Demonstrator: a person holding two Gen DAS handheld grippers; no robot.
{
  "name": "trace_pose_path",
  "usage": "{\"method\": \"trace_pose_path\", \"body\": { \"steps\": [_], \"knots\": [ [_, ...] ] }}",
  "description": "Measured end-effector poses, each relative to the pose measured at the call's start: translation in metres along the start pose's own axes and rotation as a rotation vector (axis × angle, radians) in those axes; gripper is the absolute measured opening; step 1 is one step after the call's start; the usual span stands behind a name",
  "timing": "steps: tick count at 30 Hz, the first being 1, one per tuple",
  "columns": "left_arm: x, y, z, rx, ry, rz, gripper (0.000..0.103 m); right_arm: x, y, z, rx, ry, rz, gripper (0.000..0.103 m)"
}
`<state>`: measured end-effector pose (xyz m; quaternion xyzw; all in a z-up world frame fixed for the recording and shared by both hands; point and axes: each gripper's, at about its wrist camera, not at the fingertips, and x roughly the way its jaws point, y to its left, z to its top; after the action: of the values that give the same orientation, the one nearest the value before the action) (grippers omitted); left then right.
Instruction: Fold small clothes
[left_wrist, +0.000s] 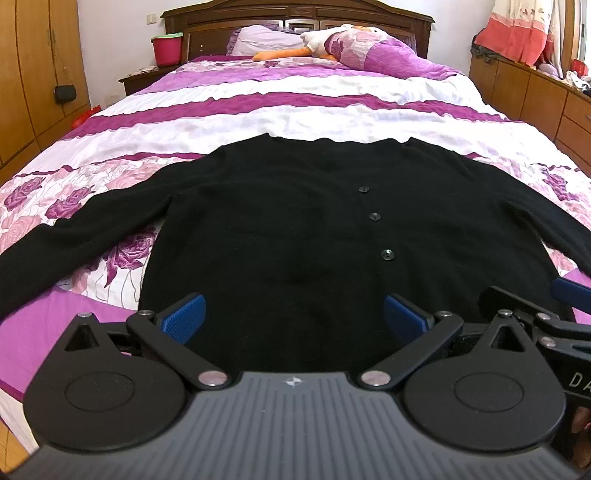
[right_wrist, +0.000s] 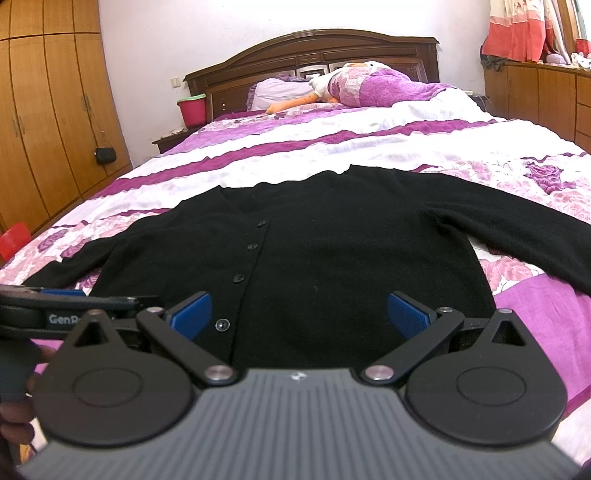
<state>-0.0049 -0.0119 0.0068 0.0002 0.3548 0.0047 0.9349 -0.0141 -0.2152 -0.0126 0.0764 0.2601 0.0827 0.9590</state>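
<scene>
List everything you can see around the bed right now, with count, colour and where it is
cardigan: one, black, spread flat on the near part of the bed, sleeves out to both sides
buttons: four visible, dark, down the front
bedspread: one, purple and white floral, covering the bed
plush toy: one, white and orange, by the pillows
bucket: one, red with green rim, on the nightstand
headboard: one, dark wood
wardrobe: wooden, left wall
left gripper: blue pads, open, at the hem
right gripper: blue pads, open, at the hem

The cardigan (left_wrist: 280, 221) is matt black knit with glossy buttons (left_wrist: 386, 254). The bedcover (left_wrist: 258, 85) is crinkled cloth, the headboard (right_wrist: 310, 48) polished wood.
</scene>
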Motion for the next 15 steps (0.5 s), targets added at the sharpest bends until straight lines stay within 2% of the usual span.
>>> {"method": "trace_pose_path", "body": {
  "steps": [15],
  "knots": [
    [-0.0004,-0.0004,0.0002,0.002,0.000,0.000,0.103,-0.0009,-0.0001,-0.0002,0.002,-0.001,0.004,0.103]
  ]
}}
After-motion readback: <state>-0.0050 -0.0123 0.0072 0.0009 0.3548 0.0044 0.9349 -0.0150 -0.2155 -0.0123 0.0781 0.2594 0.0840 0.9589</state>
